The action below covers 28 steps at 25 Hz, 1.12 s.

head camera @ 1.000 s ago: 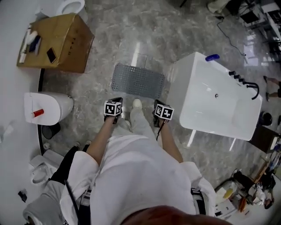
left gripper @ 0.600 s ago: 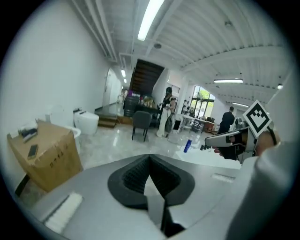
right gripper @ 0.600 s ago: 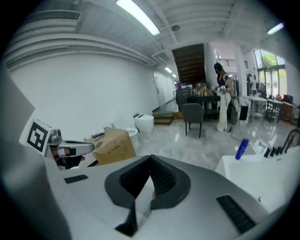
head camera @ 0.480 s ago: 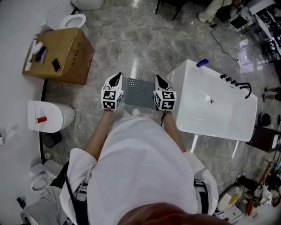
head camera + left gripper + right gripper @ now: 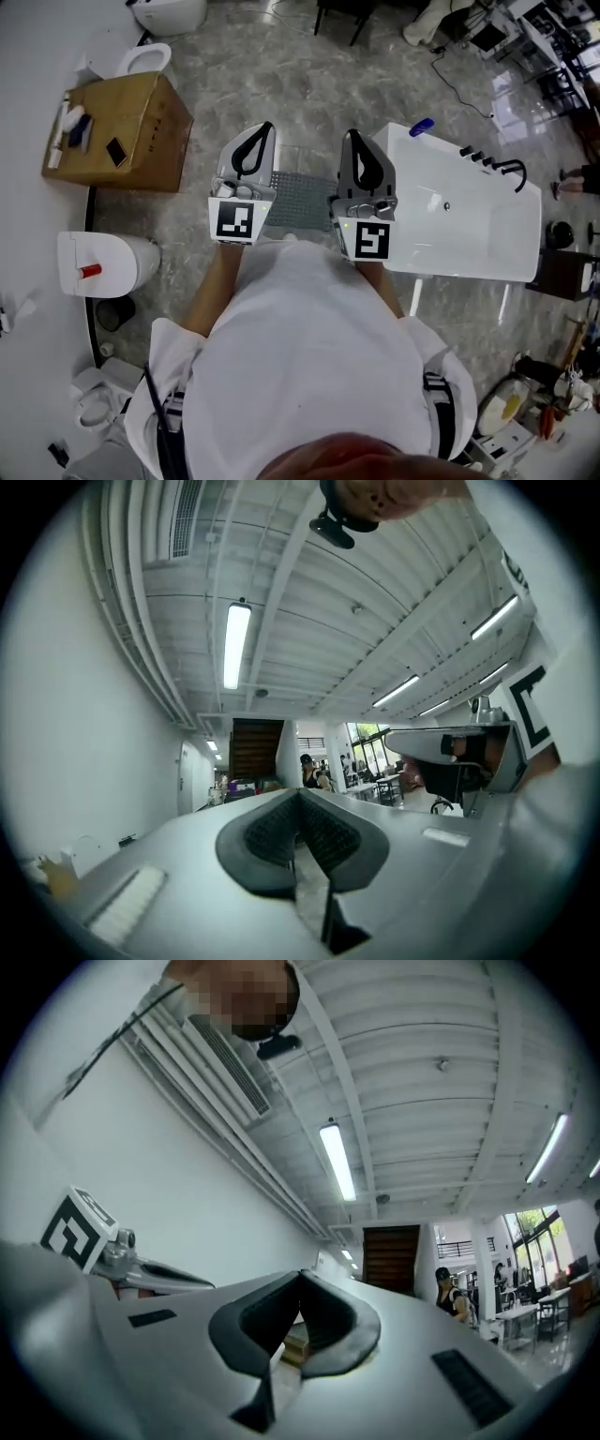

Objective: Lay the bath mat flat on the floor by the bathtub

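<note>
The grey perforated bath mat lies flat on the marble floor just left of the white bathtub; only its middle shows between my two raised grippers. My left gripper and right gripper are held up high side by side, well above the mat, tips pointing away from me. Both are shut with nothing between the jaws. In the left gripper view the left gripper points at the ceiling and far hall. The right gripper does the same in its own view.
A brown cardboard box with small items on top stands at the left. White toilets line the left wall. A blue object sits on the tub's far corner, taps on its rim. Cables and furniture lie beyond.
Both grippers have risen from low near the mat's near edge to high in front of me, now covering most of the mat. The mat stays flat on the floor.
</note>
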Motion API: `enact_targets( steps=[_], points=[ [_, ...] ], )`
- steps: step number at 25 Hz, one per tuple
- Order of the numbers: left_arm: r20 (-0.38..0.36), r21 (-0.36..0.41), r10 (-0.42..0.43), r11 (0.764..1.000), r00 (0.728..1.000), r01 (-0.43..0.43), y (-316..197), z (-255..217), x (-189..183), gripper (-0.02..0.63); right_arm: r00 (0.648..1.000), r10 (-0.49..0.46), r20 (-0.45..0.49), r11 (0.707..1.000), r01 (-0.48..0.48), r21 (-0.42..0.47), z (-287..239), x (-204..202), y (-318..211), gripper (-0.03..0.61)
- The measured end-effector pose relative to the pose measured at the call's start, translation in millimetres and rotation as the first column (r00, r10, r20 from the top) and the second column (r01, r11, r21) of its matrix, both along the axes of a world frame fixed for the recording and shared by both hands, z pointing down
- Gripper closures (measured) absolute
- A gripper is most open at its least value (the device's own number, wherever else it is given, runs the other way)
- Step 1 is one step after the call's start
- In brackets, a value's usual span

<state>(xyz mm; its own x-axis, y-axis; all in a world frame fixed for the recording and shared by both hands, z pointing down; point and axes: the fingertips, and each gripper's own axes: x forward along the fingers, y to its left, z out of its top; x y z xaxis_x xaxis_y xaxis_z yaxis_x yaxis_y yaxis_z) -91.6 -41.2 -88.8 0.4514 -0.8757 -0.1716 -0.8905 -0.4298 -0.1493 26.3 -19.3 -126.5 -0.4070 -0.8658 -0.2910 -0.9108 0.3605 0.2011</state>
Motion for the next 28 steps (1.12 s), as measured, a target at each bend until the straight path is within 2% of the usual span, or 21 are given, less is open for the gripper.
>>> enact_targets(
  steps=[2,5,7,13,28],
  points=[
    [-0.036,0.02,0.022,1.0,0.999,-0.022,7.8,-14.4,3.3,0.617,1.0,-0.014,0.007,1.0,0.014,0.003,-4.1,-3.0,7.5,0.577],
    [-0.088,-0.015,0.058,0.998,0.994,-0.06,16.0,-21.2,4.0,0.615,1.0,-0.003,0.006,0.999,0.003,-0.045,6.9,-5.8,9.9,0.578],
    [-0.106,-0.027,0.078,0.996,0.991,-0.081,21.4,-24.5,3.5,0.617,1.0,0.009,0.005,0.999,-0.008,-0.047,7.0,-6.9,15.0,0.578],
    [-0.07,-0.034,0.068,0.997,0.995,-0.07,30.1,-15.5,-5.5,0.617,0.999,0.035,-0.017,0.998,-0.036,-0.042,2.9,-16.5,29.6,0.577],
    [-0.087,-0.038,0.118,0.992,0.989,-0.122,36.3,-11.6,-23.6,0.617,0.997,0.076,-0.033,0.994,-0.079,-0.07,9.5,-41.0,38.3,0.577]
  ],
)
